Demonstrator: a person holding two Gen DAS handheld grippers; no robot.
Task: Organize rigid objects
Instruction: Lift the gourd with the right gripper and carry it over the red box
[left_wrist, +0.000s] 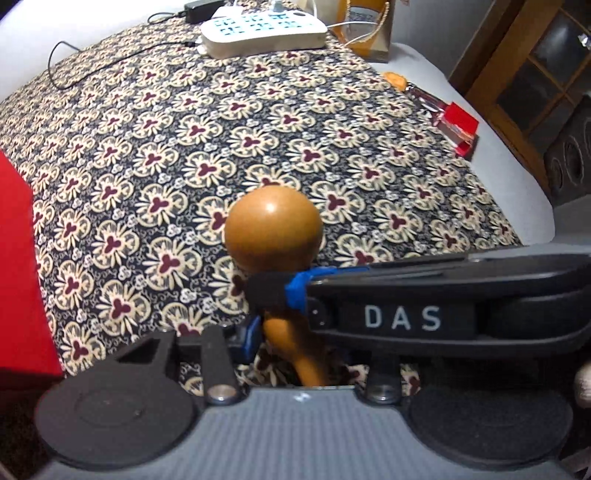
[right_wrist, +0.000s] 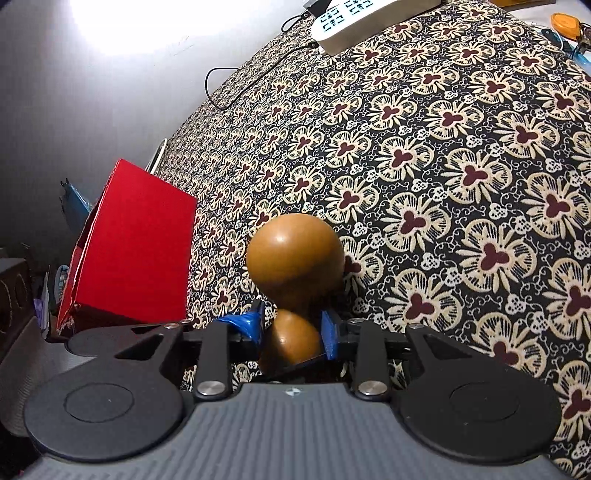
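A brown wooden gourd-shaped object (left_wrist: 272, 225) with a round head and a narrow stem is held above the patterned cloth. In the left wrist view the right gripper reaches in from the right, its black body marked DAS, its blue-taped fingers (left_wrist: 295, 291) at the gourd's waist. My left gripper (left_wrist: 273, 332) has its blue pads around the stem below that. In the right wrist view my right gripper (right_wrist: 293, 332) is shut on the gourd (right_wrist: 294, 258), blue pads pressed on both sides of its lower bulb.
A red box (right_wrist: 133, 243) stands at the cloth's left edge and also shows in the left wrist view (left_wrist: 18, 266). A white power strip (left_wrist: 264, 31) with cables, a paper bag (left_wrist: 369, 26), a red lighter case (left_wrist: 458, 125) and an orange item (left_wrist: 393, 79) lie far off.
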